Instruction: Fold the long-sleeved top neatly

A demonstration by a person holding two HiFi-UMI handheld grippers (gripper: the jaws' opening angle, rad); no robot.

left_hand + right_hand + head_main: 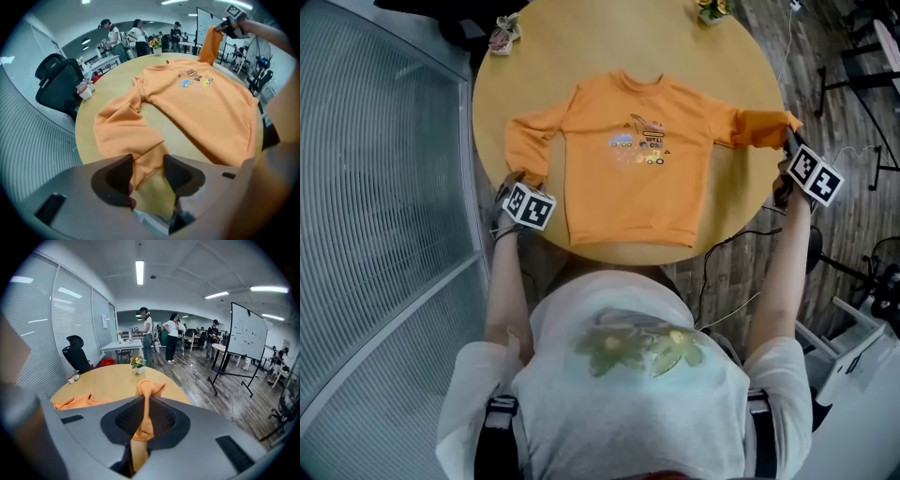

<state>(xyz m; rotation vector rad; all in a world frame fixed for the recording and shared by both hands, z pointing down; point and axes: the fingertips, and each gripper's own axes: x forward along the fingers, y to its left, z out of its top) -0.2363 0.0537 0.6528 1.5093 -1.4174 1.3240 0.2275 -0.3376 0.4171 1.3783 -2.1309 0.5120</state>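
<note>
An orange long-sleeved top (633, 169) with a digger print lies flat, front up, on the round wooden table (581, 37). Its left sleeve (525, 150) bends down toward the near edge. My left gripper (516, 181) points steeply down over that cuff. In the left gripper view the left gripper (147, 171) is open, with the cuff (143, 159) lying between the jaws and a gap at each pad. My right gripper (787, 141) is shut on the right sleeve's cuff (149, 390), which it holds lifted off the table's right edge. The right gripper (145, 420) pinches the fabric into a narrow strip.
Two small flower pots (503, 35) (711, 9) stand at the table's far rim. A black office chair (58, 86) stands beyond the table on the left. A whiteboard (248, 338) and several people stand in the room behind. Cables run across the floor at right (741, 239).
</note>
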